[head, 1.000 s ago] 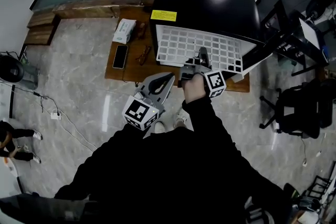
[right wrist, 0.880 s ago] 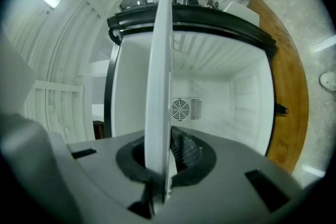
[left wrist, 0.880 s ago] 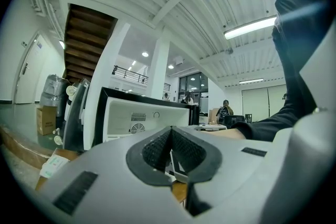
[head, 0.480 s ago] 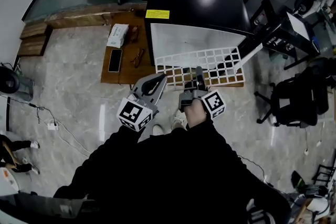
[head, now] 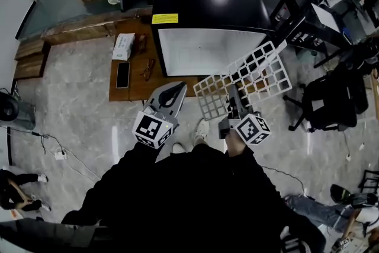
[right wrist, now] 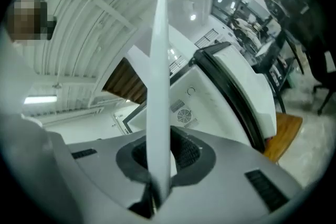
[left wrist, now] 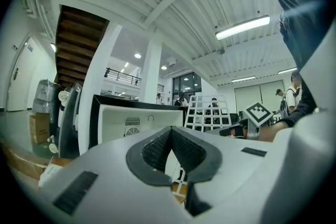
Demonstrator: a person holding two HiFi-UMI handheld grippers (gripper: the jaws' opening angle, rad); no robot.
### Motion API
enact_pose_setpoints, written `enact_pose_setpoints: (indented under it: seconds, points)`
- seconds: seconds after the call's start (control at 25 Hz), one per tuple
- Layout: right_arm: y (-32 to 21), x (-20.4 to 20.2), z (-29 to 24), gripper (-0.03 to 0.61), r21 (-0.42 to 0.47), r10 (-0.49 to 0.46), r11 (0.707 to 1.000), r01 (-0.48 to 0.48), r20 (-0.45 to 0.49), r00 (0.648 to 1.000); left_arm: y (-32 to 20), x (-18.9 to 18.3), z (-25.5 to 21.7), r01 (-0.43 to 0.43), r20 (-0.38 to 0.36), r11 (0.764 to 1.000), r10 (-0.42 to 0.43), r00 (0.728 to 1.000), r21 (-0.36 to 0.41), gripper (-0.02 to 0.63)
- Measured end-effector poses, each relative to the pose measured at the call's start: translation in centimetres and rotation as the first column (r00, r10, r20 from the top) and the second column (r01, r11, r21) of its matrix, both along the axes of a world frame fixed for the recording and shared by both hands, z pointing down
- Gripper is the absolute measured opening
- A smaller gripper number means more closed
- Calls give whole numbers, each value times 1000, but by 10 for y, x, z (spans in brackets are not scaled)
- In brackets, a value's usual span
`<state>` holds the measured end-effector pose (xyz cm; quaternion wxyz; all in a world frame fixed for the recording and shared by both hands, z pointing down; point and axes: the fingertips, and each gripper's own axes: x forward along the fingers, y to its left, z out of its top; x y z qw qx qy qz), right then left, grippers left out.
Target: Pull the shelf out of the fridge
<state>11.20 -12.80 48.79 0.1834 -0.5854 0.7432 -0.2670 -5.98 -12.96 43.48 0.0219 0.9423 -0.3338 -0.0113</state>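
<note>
One shelf [head: 243, 83] edge is pinched in the right gripper's [head: 234, 102] fingers, the left gripper's [head: 177, 89] closed on nothing; grip firmly, swinging it clear of the fridge [head: 207, 3].

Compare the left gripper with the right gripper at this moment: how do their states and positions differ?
The left gripper is shut on nothing; the right gripper is shut on the white grid shelf. The left gripper points at the fridge; the right gripper sits further right, holding the shelf tilted, clear of the fridge. Both have their jaws closed.
</note>
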Motion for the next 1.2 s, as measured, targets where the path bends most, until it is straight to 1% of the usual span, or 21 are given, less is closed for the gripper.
enact_pose_setpoints:
  seconds: [0.08, 0.12, 0.2, 0.28, 0.36, 0.44, 0.52, 0.6, 0.64, 0.76, 0.8, 0.88, 0.92, 0.96, 1.04, 1.12, 1.2]
  points:
    - [3, 6, -22, 29, 33, -17, 999, 22, -139, 990, -3, 3, -3, -4, 2, 1000, 4, 1000, 7, 6]
    - [4, 10, -36, 29, 54, -20, 998, 32, -214, 977, -5, 4, -4, -6, 2, 1000, 6, 1000, 8, 6]
    - [5, 17, -62, 29, 90, -12, 995, 48, -364, 931, -9, 8, -8, -10, 2, 1000, 10, 1000, 9, 6]
    - [5, 24, -86, 29, 107, 7, 993, 54, -502, 865, -11, 13, -12, -25, 2, 1000, 25, 1000, 11, 6]
    - [4, 30, -107, 29, 118, 30, 991, 55, -614, 789, -14, 21, -17, -43, 0, 999, 43, 999, 16, 6]
    - [3, 35, -127, 29, 132, 53, 990, 56, -703, 709, -17, 28, -23, -54, -3, 998, 54, 999, 21, 6]
    - [5, 38, -145, 29, 144, 78, 988, 57, -780, 621, -20, 34, -26, -62, -6, 998, 62, 998, 23, 6]
    - [5, 39, -167, 29, 160, 103, 985, 60, -839, 534, -23, 40, -30, -70, -7, 997, 70, 998, 24, 6]
    - [5, 40, -179, 29, 171, 118, 983, 61, -859, 498, -25, 42, -31, -73, -8, 997, 73, 997, 24, 6]
    - [4, 41, -215, 29, 214, 170, 975, 63, -895, 412, -34, 49, -34, -75, -13, 997, 76, 997, 22, 6]
    - [2, 41, -227, 29, 227, 186, 971, 68, -907, 377, -37, 50, -35, -74, -16, 997, 74, 997, 21, 6]
    - [-8, 39, -246, 29, 238, 206, 968, 83, -936, 284, -46, 51, -38, -69, -23, 997, 70, 997, 19, 6]
    - [-15, 39, -253, 29, 233, 207, 968, 88, -950, 235, -51, 51, -39, -66, -25, 998, 67, 997, 19, 6]
    - [-23, 39, -258, 29, 223, 203, 971, 90, -960, 194, -54, 51, -40, -63, -27, 998, 63, 998, 20, 6]
    - [-39, 38, -262, 31, 196, 182, 975, 99, -974, 137, -56, 54, -43, -55, -25, 998, 55, 998, 24, 6]
    - [-57, 30, -262, 31, 160, 151, 979, 129, -985, 78, -57, 55, -45, -41, -22, 999, 41, 999, 31, 6]
    - [-82, 16, -255, 31, 114, 116, 979, 172, -993, -2, -63, 51, -46, -19, -22, 999, 19, 1000, 34, 6]
